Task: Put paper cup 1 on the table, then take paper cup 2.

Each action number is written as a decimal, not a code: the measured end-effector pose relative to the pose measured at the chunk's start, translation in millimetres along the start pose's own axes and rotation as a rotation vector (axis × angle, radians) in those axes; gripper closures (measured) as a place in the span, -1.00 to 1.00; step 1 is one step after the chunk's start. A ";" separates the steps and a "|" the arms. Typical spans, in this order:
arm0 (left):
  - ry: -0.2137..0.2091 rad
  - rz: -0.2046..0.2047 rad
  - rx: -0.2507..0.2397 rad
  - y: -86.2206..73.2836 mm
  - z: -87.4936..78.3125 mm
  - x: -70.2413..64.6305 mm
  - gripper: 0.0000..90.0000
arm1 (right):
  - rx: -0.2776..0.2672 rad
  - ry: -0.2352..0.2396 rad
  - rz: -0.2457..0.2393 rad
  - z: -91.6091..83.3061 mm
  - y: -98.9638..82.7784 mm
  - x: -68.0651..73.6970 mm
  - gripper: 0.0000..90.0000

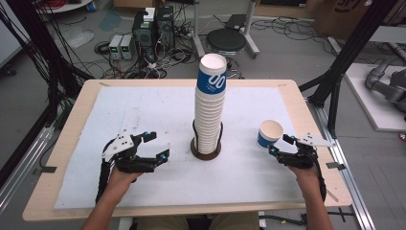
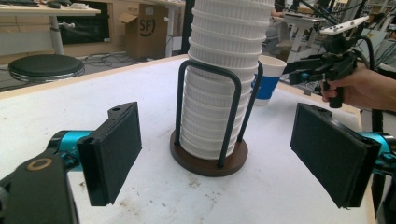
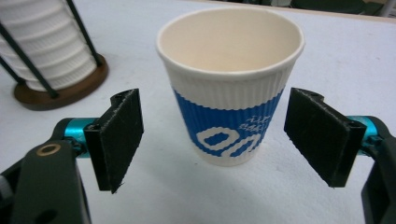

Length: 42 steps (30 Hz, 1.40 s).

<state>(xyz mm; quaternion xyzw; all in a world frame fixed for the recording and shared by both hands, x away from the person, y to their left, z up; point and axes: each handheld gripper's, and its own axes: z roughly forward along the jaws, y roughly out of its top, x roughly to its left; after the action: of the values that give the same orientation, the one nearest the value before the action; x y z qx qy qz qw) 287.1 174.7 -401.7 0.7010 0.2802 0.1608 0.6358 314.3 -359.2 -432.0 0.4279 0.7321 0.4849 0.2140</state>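
A tall stack of white ribbed paper cups, the top one with a blue band, stands in a black wire holder on a round brown base at mid-table. A single blue-and-white cup stands upright on the mat to its right. My right gripper is open right in front of that cup; a gap shows between each pad and the cup wall. My left gripper is open on the left, facing the stack, with nothing between its pads.
A white mat covers the wooden table. Cables, power boxes and a black stool lie on the floor beyond the far edge. Black frame posts stand to the right of the table.
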 end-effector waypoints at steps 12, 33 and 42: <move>0.011 -0.014 -0.028 3.2 -6.6 1.7 -0.64 | -0.008 0.061 -0.082 -24.2 12.7 34.0 -0.55; 0.015 0.008 -0.044 20.9 -18.0 -2.8 -0.64 | -0.004 0.125 -0.150 -17.1 23.0 55.0 -0.55; -0.045 0.016 -0.064 48.7 -15.0 -7.2 -0.64 | -0.019 0.139 -0.134 -16.8 24.2 55.4 -0.55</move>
<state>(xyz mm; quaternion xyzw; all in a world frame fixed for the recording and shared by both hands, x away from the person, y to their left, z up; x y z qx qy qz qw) 281.8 180.8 -350.9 0.6860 0.2550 0.1588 0.6627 282.1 -317.9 -397.5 0.3411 0.7676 0.5049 0.1987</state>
